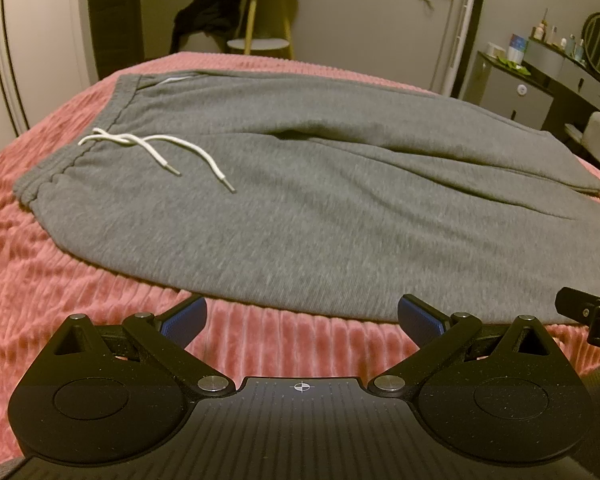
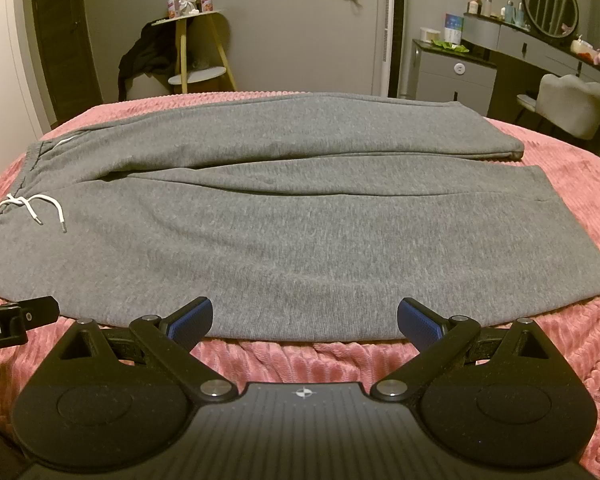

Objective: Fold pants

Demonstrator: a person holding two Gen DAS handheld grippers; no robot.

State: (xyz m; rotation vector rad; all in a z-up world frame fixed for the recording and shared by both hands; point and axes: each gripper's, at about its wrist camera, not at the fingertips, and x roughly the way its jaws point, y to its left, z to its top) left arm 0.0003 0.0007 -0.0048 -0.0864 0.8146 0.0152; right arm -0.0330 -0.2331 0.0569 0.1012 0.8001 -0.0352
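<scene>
Grey sweatpants (image 1: 300,200) lie flat on a pink ribbed blanket (image 1: 40,280), waistband at the left with a white drawstring (image 1: 156,148), legs running right. They also show in the right wrist view (image 2: 300,220), where the two legs lie side by side and end at the right. My left gripper (image 1: 302,320) is open and empty, just short of the pants' near edge by the waist end. My right gripper (image 2: 304,320) is open and empty, its blue pads (image 2: 192,320) at the near edge of the near leg.
The pink blanket (image 2: 560,340) covers the bed all around the pants. Beyond the bed stand a small round side table (image 2: 196,40) with dark clothing, a grey dresser (image 2: 456,72) with a mirror, and a white chair (image 2: 572,100).
</scene>
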